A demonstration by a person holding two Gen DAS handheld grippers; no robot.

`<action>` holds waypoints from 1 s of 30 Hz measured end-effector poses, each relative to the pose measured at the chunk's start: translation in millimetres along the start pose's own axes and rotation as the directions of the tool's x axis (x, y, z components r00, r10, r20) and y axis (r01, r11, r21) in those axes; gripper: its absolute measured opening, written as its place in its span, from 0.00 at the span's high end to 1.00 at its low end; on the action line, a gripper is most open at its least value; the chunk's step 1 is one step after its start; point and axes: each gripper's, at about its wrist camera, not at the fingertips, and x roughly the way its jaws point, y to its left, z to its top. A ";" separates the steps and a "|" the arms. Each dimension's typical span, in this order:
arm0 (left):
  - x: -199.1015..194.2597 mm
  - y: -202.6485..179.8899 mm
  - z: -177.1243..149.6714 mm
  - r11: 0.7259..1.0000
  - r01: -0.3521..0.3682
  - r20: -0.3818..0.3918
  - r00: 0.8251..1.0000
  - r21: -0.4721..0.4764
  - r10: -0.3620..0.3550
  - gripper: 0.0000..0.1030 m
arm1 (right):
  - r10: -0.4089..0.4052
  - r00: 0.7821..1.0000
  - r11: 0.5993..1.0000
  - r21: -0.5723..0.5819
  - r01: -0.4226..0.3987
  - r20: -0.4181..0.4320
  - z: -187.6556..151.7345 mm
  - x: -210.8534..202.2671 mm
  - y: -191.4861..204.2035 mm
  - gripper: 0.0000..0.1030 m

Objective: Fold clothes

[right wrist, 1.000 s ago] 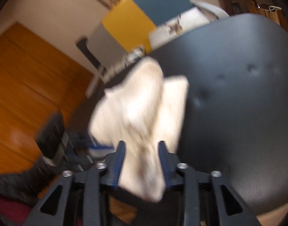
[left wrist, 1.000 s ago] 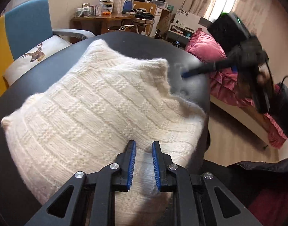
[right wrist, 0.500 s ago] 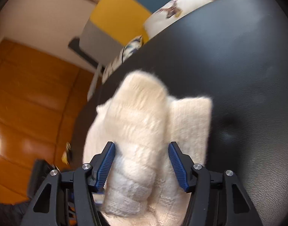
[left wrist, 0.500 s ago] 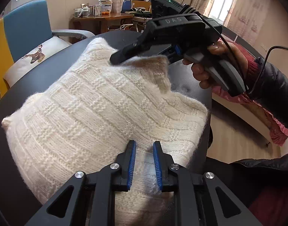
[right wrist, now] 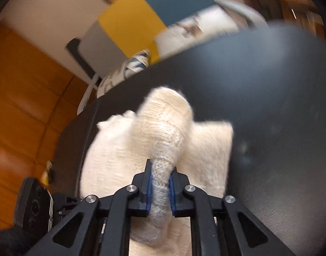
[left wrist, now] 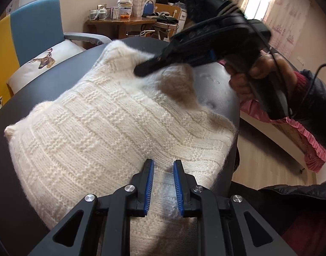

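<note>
A cream knitted sweater (left wrist: 99, 128) lies spread on a round black padded surface (left wrist: 24, 98). My left gripper (left wrist: 163, 162) sits at the sweater's near edge, shut on a raised ridge of the knit. In the left wrist view my right gripper (left wrist: 141, 71) reaches in from the right, held by a hand (left wrist: 267, 70), with its tip on the sweater's far corner. In the right wrist view its jaws (right wrist: 160, 166) are closing, and the blue pads press on a rolled fold of the sweater (right wrist: 163, 132) lifted off the black surface (right wrist: 269, 106).
A blue and yellow chair (left wrist: 35, 27) with a deer cushion (left wrist: 45, 59) stands behind the black surface. A cluttered wooden desk (left wrist: 120, 23) is further back. A bed with a pink frill (left wrist: 312, 147) lies to the right across pale floor. The right wrist view shows orange wood panels (right wrist: 24, 106).
The right gripper swung in over the sweater's far side, stood wide around a fold, and has now closed on it. The left gripper has kept still on the near edge.
</note>
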 end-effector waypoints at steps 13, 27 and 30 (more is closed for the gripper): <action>-35.1 31.3 -1.5 0.973 0.007 0.103 0.995 -0.229 0.017 0.62 | -0.096 0.994 0.968 0.237 0.082 0.051 -22.7 -17.0 -93.0 0.90; 13.1 97.2 32.4 0.857 0.129 0.159 0.986 -0.499 -0.056 0.48 | -0.016 1.000 0.965 0.260 0.013 0.010 -43.1 5.2 -134.3 0.89; 17.3 96.3 40.9 0.889 0.089 0.132 0.991 -0.450 -0.032 0.58 | 0.005 1.000 0.966 0.258 -0.004 -0.001 -42.4 10.7 -127.4 0.89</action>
